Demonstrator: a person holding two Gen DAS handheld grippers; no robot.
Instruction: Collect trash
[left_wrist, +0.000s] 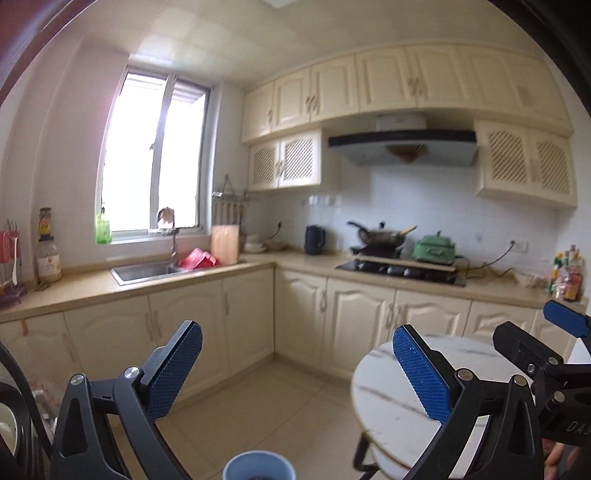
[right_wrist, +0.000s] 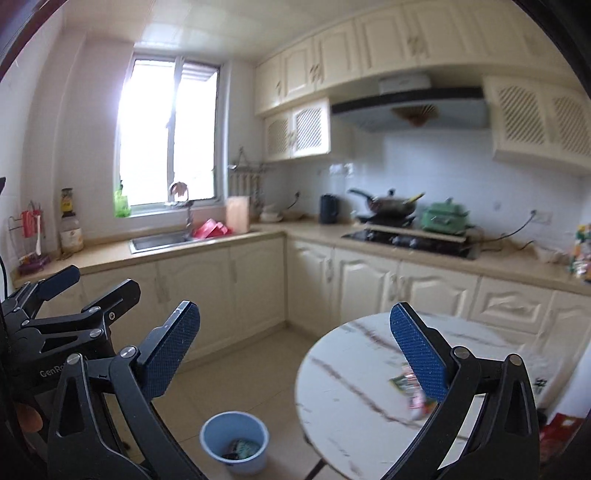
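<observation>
Kitchen, both grippers held above the floor, facing the L-shaped counter.

Left gripper: fingers spread wide, nothing between the blue pads. It sits over floor tile, left of the round marble table. The blue bin shows only as a rim at the near edge of this view.

Right gripper: fingers likewise released, gap empty. Its right pad overlaps the table in view.

Trash: crumpled wrappers lie on the tabletop, near its right side, partly hidden behind the right pad; blurred, so count cannot be told. The bin stands on the floor just left of the table, near side, with some dark and greenish scraps already inside.

Each gripper appears in the other's view: right gripper at the right edge of the left view, left gripper at the left edge of the right view.

Far background: sink under the window, wok and a green pot on the stove, black kettle on the counter.
</observation>
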